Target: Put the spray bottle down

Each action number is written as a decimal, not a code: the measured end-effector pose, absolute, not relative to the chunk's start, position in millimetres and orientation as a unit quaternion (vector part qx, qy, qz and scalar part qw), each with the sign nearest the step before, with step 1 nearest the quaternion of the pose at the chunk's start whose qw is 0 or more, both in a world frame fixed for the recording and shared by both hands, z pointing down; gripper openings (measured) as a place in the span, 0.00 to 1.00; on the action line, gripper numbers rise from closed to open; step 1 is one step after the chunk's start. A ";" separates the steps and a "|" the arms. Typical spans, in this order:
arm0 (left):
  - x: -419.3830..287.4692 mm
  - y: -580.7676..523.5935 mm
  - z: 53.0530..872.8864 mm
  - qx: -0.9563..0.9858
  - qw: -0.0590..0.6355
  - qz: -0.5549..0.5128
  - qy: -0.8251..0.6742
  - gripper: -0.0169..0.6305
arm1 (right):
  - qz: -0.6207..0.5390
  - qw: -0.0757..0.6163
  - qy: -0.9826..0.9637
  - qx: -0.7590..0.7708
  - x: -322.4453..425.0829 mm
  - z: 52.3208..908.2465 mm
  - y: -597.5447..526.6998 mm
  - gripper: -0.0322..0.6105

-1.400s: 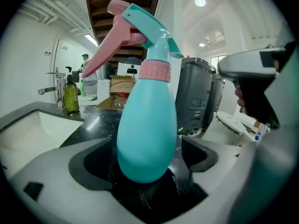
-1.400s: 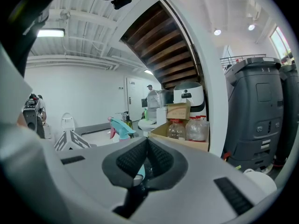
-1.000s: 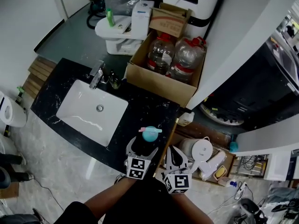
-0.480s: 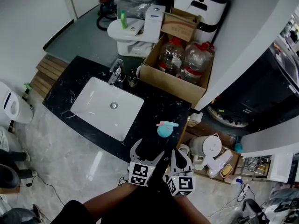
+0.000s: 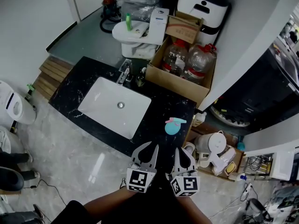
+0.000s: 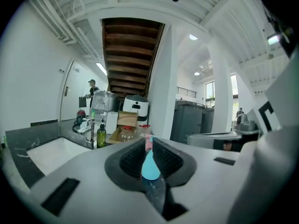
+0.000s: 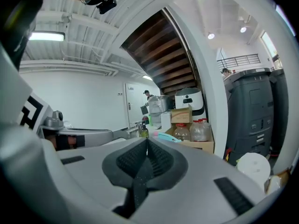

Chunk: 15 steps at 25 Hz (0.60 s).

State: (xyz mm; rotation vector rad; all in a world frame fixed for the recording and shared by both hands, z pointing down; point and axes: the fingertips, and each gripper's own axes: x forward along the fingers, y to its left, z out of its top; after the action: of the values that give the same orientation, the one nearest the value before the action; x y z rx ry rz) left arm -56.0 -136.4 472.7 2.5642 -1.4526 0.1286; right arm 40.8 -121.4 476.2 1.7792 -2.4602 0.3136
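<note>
My left tool (image 5: 146, 149) is closing empty, right tool (image 5: 183, 152) pressed together; a careless nudge could tip the spray bottle (image 5: 174, 125) off the worktop (image 5: 163, 104) edge.

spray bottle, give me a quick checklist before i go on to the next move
1. Bottle set upright on the counter: ok.
2. Bottle free of both grippers: ok, neither touches it.
3. Left gripper: fingers closing with nothing between them: ok.
4. Right gripper: fingers together, empty: ok.
5. Room between the bottle and the counter's right edge: cannot tell; it stands close to that edge.
</note>
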 end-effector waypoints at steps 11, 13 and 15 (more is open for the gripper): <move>-79.3 -113.3 458.7 0.873 0.086 0.047 -0.478 0.05 | 0.069 0.041 -0.815 0.575 -2.6 448.0 -102.7 0.07; -80.4 -111.4 454.2 0.874 0.079 0.046 -0.476 0.05 | 0.064 0.045 -0.817 0.571 -8.8 447.4 -100.4 0.07; -80.2 -109.7 451.1 0.876 0.074 0.046 -0.474 0.05 | 0.053 0.044 -0.822 0.566 -15.3 443.0 -98.2 0.07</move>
State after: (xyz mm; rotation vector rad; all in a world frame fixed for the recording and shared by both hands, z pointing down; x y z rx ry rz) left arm -80.2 -109.7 451.1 2.6289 -1.4235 0.1371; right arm -15.3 -98.2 443.0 1.7284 -2.5109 0.1631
